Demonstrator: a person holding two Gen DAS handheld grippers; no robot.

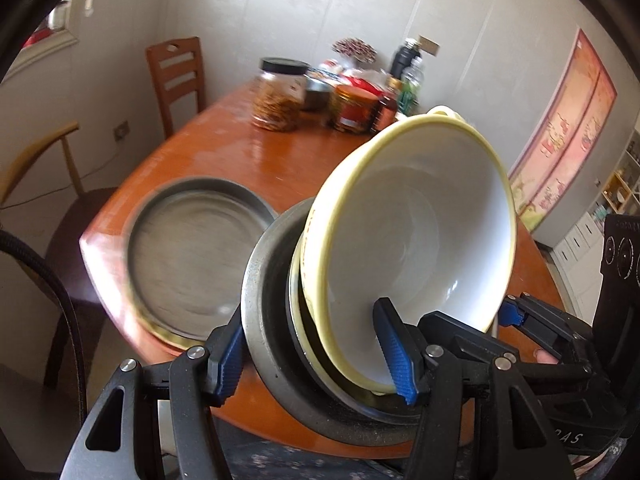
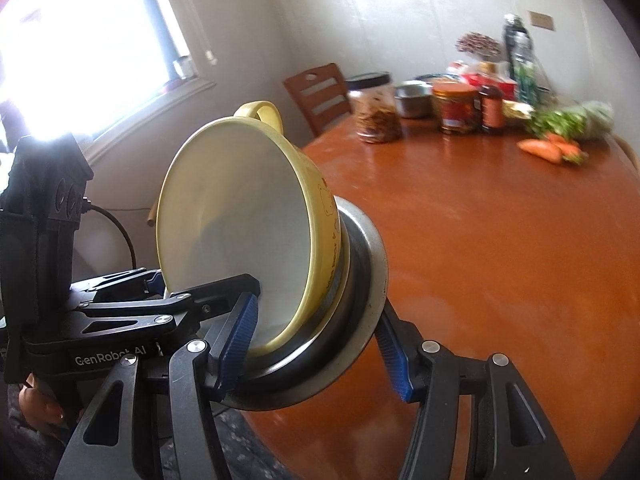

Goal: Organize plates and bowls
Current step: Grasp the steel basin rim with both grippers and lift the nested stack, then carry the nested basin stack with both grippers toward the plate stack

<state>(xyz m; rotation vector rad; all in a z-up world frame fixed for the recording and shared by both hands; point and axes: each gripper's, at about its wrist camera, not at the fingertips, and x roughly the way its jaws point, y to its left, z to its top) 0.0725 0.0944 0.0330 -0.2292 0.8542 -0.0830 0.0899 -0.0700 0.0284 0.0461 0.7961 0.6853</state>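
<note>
Open surface (image 2: 500, 240) mid-right, bare wood, easy passage. Far edge blocked by jars (image 2: 374, 110) and bottles (image 2: 492, 108); carrots (image 2: 550, 150) right of them. Grey plate (image 1: 192, 264) takes the near left corner. Chair (image 1: 176, 76) behind.

Pale panelled walls (image 1: 320, 8) enclose the room. A bright window (image 2: 92, 40) with a white sill floods one side with daylight. A brown slatted chair (image 1: 178, 76) stands at the far edge of the glossy orange-brown worktop (image 2: 500, 248). A pink poster (image 1: 568, 128) hangs above white shelving (image 1: 608, 200).
</note>
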